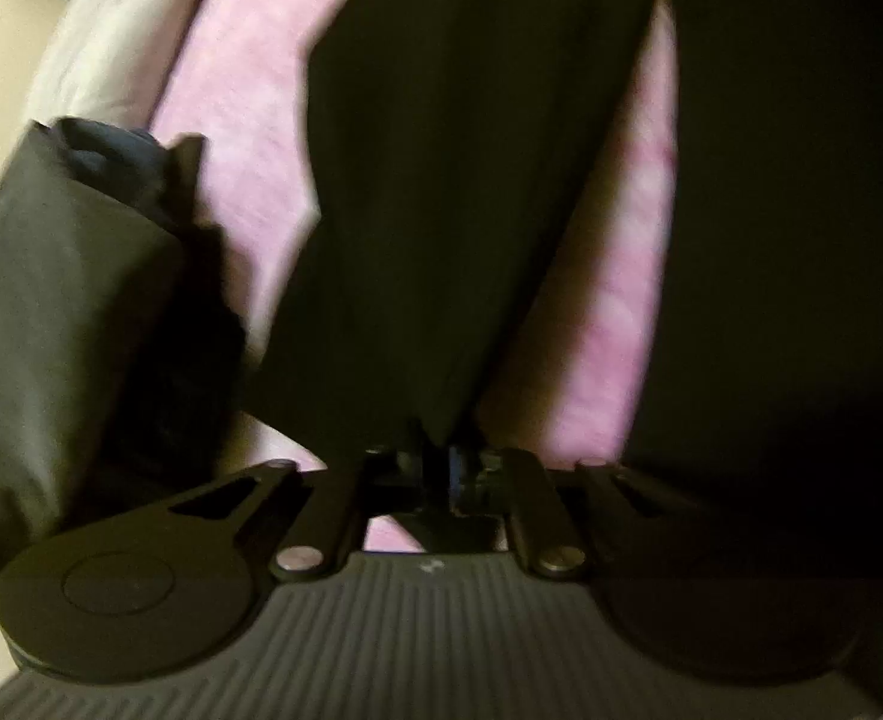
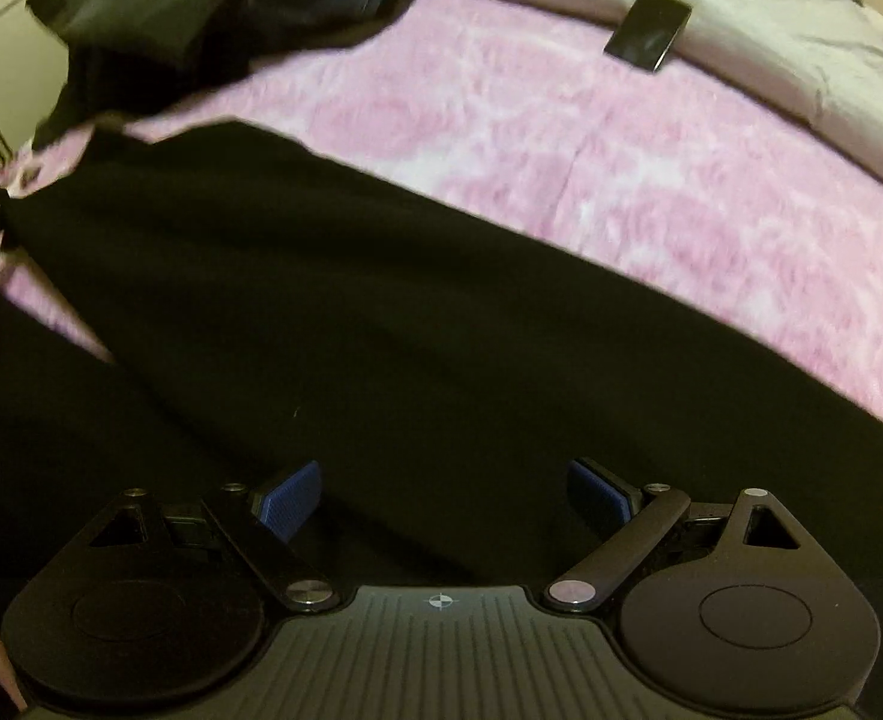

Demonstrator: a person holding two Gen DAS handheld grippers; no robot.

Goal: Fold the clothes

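Pink bedspread (image 2: 561,138) is half covered by black trousers (image 1: 441,210), pinched thinly by the left claw (image 1: 438,462) while the right claw (image 2: 441,498) is held wide open and empty, so the fabric could easily be dropped mid-fold.

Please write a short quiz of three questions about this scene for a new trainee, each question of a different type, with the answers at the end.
1. True or false: the right gripper has its blue-padded jaws closed on the black cloth garment.
2. Multiple choice: what does the black garment lie on? A) a bare wooden floor; B) a pink and white patterned fleece blanket; C) a metal table.
3. Short answer: what is pinched in the left gripper?

Key
1. False: the jaws stand wide apart above the garment, with nothing between the pads.
2. B.
3. A fold of the black garment, which runs up from the closed jaws; the view is blurred.
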